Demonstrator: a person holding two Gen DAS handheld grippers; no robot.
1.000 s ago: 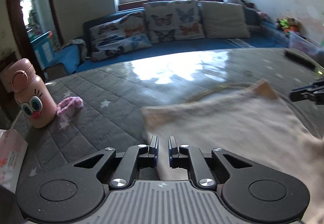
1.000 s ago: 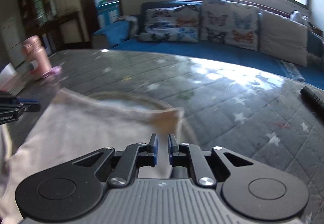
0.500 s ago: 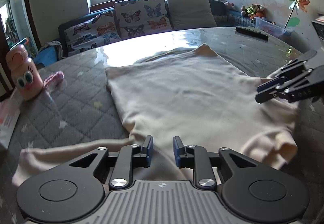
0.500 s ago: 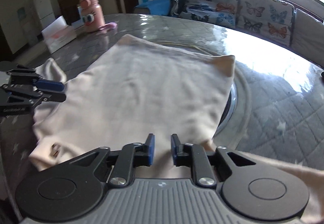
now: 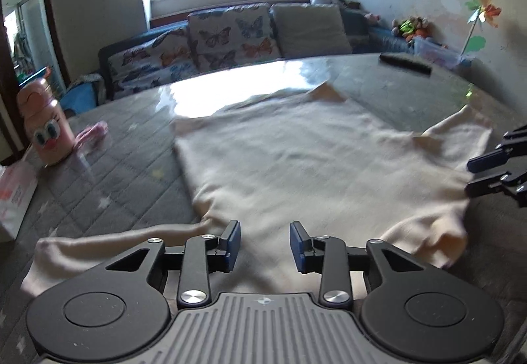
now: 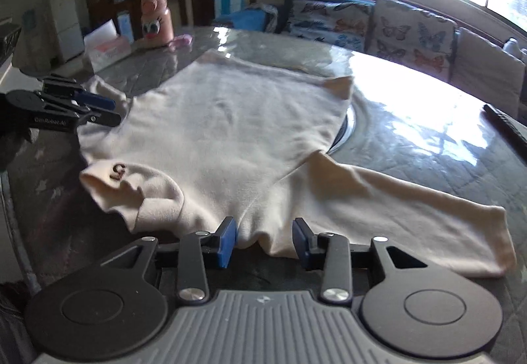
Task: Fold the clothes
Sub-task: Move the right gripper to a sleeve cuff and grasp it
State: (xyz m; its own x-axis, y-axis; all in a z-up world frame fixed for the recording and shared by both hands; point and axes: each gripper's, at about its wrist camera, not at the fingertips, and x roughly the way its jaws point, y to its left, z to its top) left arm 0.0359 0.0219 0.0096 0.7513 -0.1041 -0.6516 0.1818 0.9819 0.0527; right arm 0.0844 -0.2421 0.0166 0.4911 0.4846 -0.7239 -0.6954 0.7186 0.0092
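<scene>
Across the middle of the round worktop a cream long-sleeved top lies spread flat, its hem toward the far side and its shoulders at the near edge, one sleeve trailing left and the other sleeve stretching right, both within the rim. Bare quilted grey surface with small stars stays open on the left and far right of the garment, under a glossy clear cover that mirrors the window. The left hand-held gripper hovers over the near shoulder with its blue-padded jaws spread and nothing between them; the right hand-held gripper sits at the near edge of the cloth, jaws likewise spread, a soft bunch of fabric rising between the pads without being pinched. Near the far left rim stand a pink cartoon-faced bottle, a pink scrunchie just beside it and a white tissue box. A dark remote lies at the far right. The collar is crumpled, showing a small dark mark.
</scene>
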